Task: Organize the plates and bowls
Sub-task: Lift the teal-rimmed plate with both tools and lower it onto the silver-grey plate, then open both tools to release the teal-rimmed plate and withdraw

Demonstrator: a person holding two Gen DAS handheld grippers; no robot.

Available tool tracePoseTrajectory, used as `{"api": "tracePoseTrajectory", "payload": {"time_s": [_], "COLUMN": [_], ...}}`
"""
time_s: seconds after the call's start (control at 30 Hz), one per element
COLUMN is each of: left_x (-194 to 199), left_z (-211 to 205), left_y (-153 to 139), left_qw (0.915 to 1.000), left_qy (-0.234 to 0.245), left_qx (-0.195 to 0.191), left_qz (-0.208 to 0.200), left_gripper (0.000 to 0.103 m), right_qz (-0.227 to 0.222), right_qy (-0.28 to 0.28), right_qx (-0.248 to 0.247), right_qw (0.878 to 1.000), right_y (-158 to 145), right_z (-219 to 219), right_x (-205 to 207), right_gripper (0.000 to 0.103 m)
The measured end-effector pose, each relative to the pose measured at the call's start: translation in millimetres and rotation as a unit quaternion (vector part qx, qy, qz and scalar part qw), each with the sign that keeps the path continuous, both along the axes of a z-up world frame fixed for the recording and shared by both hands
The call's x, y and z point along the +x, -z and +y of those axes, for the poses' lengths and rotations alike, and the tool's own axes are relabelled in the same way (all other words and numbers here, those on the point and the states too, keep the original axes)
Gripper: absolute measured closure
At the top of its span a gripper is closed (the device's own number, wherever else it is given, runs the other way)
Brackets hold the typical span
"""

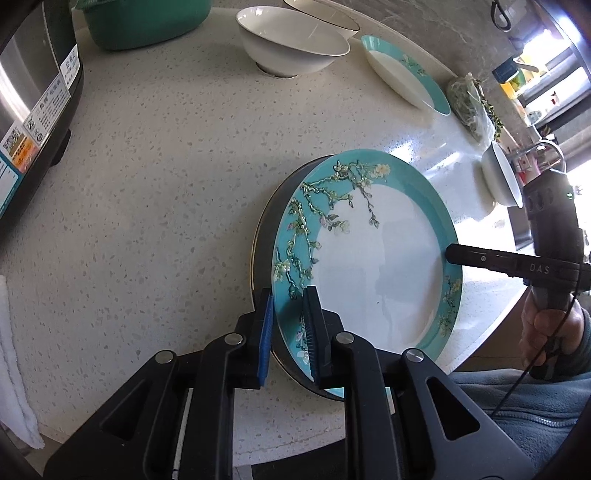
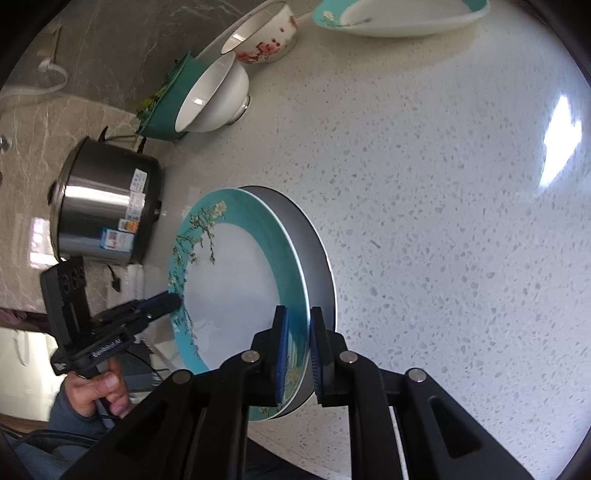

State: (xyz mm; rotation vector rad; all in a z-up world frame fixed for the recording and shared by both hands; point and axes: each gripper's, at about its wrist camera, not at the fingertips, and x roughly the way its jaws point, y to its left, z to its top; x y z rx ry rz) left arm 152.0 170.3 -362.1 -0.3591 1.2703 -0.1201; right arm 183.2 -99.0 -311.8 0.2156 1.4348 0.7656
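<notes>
The only legible writing is "DAS" on the right tongs (image 1: 448, 254) as seen from the left wrist view; the stickers on the steel rice cooker (image 2: 107, 210) are too small to read. Both tongs are clamped on opposite edges of the teal blossom plate (image 1: 369, 258), the left tongs (image 1: 290, 325) at its flowered rim. The plate rests on a dark plate (image 1: 266, 229) lying on the speckled table (image 1: 147, 184). Beyond the teal plate, the left view shows two white bowls (image 1: 291, 40), a second teal-rimmed dish (image 1: 402, 74), a green container (image 1: 144, 22) and a bag of greens (image 1: 472, 107). Only the right view shows a red-flowered bowl (image 2: 262, 37), far beyond the teal plate. A person's hand (image 2: 96, 391) holds the left tool. Nothing obstructs the plate.
</notes>
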Motion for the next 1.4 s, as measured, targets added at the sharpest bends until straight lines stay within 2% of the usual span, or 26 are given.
{"api": "tracePoseTrajectory", "payload": {"time_s": [0.1, 0.23, 0.4, 0.53, 0.7, 0.8, 1.03, 1.07, 1.1, 1.17, 1.3, 1.4], "left_x": [3, 7, 9, 10, 11, 13, 14, 11, 11, 10, 10, 12], "left_z": [-4, -10, -18, -24, -34, -39, -48, -48, -48, -50, -51, -46], "left_y": [-3, -3, -4, -4, -3, -2, -1, 0, 0, 5, 9, -5], "left_qw": [0.9999, 0.9995, 0.9985, 0.9971, 0.9951, 0.9935, 0.9892, 0.9889, 0.9888, 0.9889, 0.9891, 0.9869], "left_qy": [0.008, 0.014, 0.021, 0.026, 0.039, 0.047, 0.059, 0.06, 0.06, 0.06, 0.057, 0.04], "left_qx": [0.013, 0.027, 0.049, 0.07, 0.087, 0.099, 0.127, 0.128, 0.129, 0.131, 0.132, 0.148], "left_qz": [-0.003, -0.004, -0.008, -0.016, -0.026, -0.03, -0.042, -0.045, -0.045, -0.037, -0.033, -0.049], "left_gripper": [0.088, 0.087, 0.083, 0.081, 0.078, 0.076, 0.075, 0.072, 0.058, 0.042, 0.042, 0.042], "right_qz": [-0.05, -0.109, -0.15, -0.17, -0.205, -0.217, -0.223, -0.223, -0.222, -0.224, -0.221, -0.223], "right_qy": [-0.029, -0.067, -0.089, -0.093, -0.105, -0.11, -0.108, -0.109, -0.108, -0.106, -0.103, -0.09], "right_qx": [-0.041, -0.097, -0.14, -0.163, -0.201, -0.211, -0.211, -0.214, -0.214, -0.215, -0.212, -0.209], "right_qw": [0.997, 0.987, 0.975, 0.967, 0.952, 0.947, 0.946, 0.945, 0.945, 0.945, 0.946, 0.948], "right_y": [-8, -16, -18, -19, -18, -18, -17, -16, -16, -15, -14, -20], "right_z": [11, 29, 44, 51, 59, 62, 62, 62, 61, 61, 59, 53], "right_x": [-9, -23, -32, -36, -44, -48, -48, -48, -50, -50, -49, -49], "right_gripper": [0.085, 0.079, 0.073, 0.071, 0.07, 0.069, 0.068, 0.067, 0.067, 0.067, 0.067, 0.065]}}
